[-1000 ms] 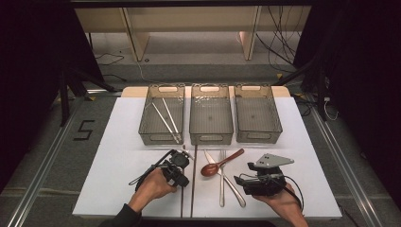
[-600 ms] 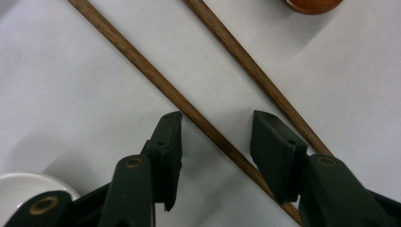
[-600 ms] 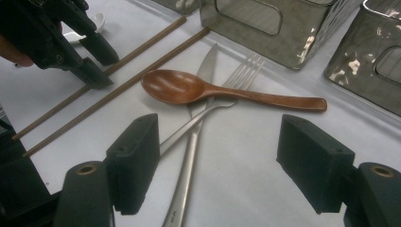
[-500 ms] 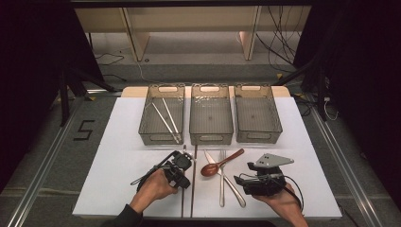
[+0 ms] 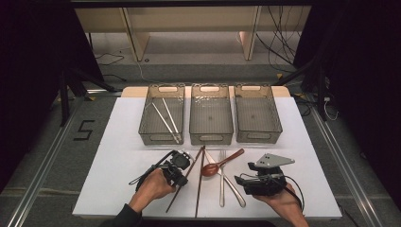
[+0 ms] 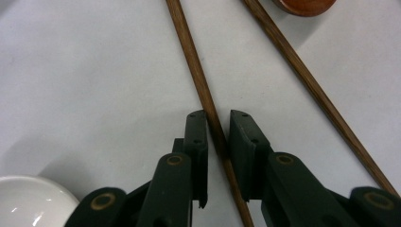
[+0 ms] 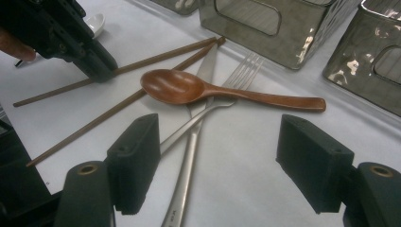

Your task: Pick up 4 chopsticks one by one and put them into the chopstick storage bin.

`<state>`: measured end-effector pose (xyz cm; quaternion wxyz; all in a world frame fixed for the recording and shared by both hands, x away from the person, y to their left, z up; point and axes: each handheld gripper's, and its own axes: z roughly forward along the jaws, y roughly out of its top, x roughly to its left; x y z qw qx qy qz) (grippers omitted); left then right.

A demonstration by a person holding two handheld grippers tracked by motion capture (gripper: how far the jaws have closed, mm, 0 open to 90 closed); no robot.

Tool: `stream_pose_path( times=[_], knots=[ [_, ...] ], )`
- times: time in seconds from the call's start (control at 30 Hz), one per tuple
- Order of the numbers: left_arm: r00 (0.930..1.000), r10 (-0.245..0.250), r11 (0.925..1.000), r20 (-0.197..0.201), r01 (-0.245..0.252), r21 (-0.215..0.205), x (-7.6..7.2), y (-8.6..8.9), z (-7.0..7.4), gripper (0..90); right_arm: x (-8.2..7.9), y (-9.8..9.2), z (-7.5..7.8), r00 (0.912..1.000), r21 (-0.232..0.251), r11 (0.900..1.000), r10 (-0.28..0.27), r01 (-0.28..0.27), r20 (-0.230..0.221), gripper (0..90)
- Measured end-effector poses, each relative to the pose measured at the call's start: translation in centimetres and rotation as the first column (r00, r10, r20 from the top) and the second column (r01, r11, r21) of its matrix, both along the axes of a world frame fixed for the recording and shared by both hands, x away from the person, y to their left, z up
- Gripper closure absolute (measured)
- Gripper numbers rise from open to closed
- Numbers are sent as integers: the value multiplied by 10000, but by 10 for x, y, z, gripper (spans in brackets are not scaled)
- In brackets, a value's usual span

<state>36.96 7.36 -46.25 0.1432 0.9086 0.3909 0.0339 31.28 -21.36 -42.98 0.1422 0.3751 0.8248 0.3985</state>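
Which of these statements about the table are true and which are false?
1. The left gripper has a brown chopstick between its jaws. True.
2. The right gripper is clamped on the fork. False: its jaws stand wide open over the fork.
3. All three bins are empty. False: the left bin holds two pale chopsticks.
4. The wooden spoon lies across the metal cutlery. True.

Left hand-held gripper point(image 5: 182, 166): black body, matt black jaws with brass-coloured pivot pins and small screws, black cable trailing. Right hand-held gripper point(image 5: 242, 179): same black build, grey three-cornered plate on top, looped black cable. Dark sleeve at left forearm.
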Motion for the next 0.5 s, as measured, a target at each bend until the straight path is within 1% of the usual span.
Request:
stream_pose_path(
  times=[0.17, 0.37, 0.43, 0.5],
  knots=[
    [9997, 233, 9992, -89, -236, -308, 2, 4, -1, 789, 0, 0, 0, 10000, -11, 10000, -2, 2, -10, 317],
    [9985, 465, 9962, -305, -486, -729, 6, 11, -1, 828, 0, 1, 0, 10000, -12, 10000, 1, -1, -17, 317],
    [9981, 532, 9952, -326, -557, -811, 6, 12, -2, 829, 0, 1, 0, 10000, -9, 10000, -1, 1, -12, 317],
    [9980, 551, 9951, -303, -574, -808, 7, 12, -2, 834, 1, 0, 0, 10000, 2, 10000, -3, 3, -1, 317]
  ],
)
